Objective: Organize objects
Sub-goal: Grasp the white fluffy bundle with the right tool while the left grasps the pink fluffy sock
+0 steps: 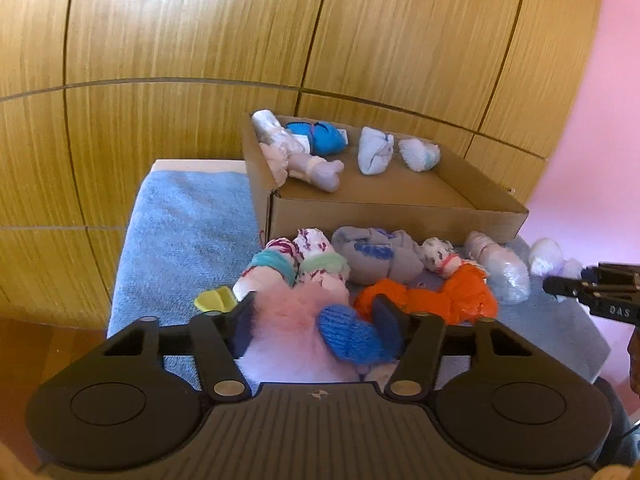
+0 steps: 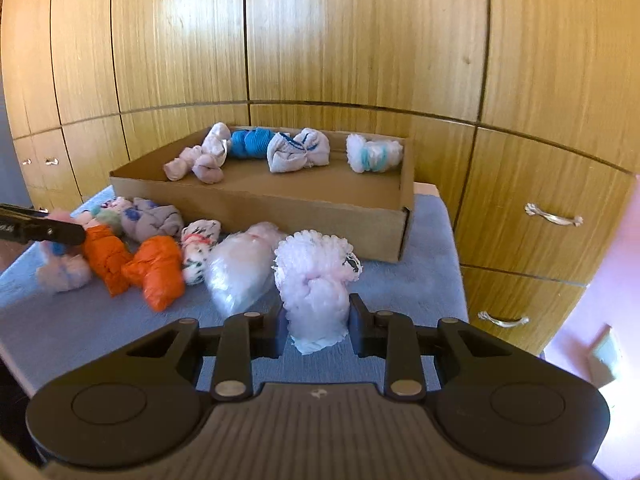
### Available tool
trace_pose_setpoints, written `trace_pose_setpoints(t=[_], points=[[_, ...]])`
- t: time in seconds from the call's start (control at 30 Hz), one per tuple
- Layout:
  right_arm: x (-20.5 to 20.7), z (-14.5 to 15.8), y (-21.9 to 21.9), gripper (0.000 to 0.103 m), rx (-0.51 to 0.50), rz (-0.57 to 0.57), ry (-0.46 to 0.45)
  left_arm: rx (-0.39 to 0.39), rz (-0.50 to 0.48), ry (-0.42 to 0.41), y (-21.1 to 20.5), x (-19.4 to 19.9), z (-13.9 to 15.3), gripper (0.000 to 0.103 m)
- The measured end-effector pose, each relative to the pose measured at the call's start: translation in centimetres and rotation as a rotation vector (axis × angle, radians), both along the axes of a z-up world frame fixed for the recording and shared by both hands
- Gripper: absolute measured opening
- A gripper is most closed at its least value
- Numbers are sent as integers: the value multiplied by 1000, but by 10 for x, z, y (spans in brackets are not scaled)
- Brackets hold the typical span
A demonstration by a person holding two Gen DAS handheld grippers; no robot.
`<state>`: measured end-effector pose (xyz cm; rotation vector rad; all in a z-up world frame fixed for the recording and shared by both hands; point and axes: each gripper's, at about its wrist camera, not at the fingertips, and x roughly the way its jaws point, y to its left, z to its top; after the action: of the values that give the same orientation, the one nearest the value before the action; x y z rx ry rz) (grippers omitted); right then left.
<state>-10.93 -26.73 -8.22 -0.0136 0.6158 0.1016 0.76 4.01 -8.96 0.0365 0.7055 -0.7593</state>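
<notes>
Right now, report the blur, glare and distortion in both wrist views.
Left wrist view: fisheye bends the wooden cupboard panels; the fluffy pink sock bundle between the left gripper fingers is soft. Right wrist view: glare patches on the panels, and the orange knotted bundle is smeared; the brown cardboard box is sharper.

Matt brown corrugated-cardboard box (image 2: 280, 216); fuzzy blue terry-cloth towel (image 1: 188, 232); crinkled orange knotted cloth bundle (image 2: 136, 268); fluffy pale-pink knitted bundle (image 2: 316, 280); glossy wood-grain cabinet doors (image 2: 360, 40) with shiny metal handles (image 2: 554, 216); matt black plastic jaws.
</notes>
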Motion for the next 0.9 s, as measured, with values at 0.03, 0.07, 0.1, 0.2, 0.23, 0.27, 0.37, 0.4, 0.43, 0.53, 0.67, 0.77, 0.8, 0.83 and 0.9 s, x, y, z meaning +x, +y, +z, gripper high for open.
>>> trace_pose_setpoints(t=[0.03, 0.07, 0.1, 0.2, 0.23, 0.27, 0.37, 0.4, 0.43, 0.53, 0.67, 0.77, 0.8, 0.83, 0.9], points=[[-4, 1, 0, 27, 0, 0, -4, -18, 6, 11, 4, -1, 1, 61], [-7, 1, 0, 27, 0, 3, -6, -42, 13, 22, 10, -1, 3, 60], [-10, 2, 0, 27, 2, 8, -4, -66, 21, 32, 16, -2, 5, 60], [-10, 0, 1, 28, 6, 17, 1, -62, 47, 26, 26, -5, 8, 60], [-10, -1, 1, 28, 13, 25, 8, -60, 57, 23, 29, -6, 8, 63], [-10, -3, 2, 28, 12, 29, 10, -53, 61, 24, 31, -6, 7, 65], [-10, -8, 4, 28, 9, 35, 21, -30, 66, 13, 31, -4, 4, 75], [-10, -8, 4, 28, 8, 35, 24, -29, 64, 14, 30, -3, 3, 77], [-9, -9, 4, 28, 8, 33, 27, -27, 61, 19, 28, 0, 2, 78], [-9, -10, 7, 28, 6, 35, 28, -24, 48, 29, 22, 6, -2, 79], [-7, -11, 9, 28, 9, 37, 35, -5, 22, 43, 11, 9, -10, 74], [-5, -13, 11, 29, 7, 37, 41, 36, 2, 14, 3, 4, -16, 62], [-5, -13, 12, 29, 9, 36, 41, 37, 1, 11, 3, 3, -15, 52], [-5, -13, 11, 29, 10, 33, 37, 30, 5, 17, 5, 2, -14, 51], [-5, -13, 9, 28, 23, 30, 34, 30, 15, 7, 10, -1, -11, 49]])
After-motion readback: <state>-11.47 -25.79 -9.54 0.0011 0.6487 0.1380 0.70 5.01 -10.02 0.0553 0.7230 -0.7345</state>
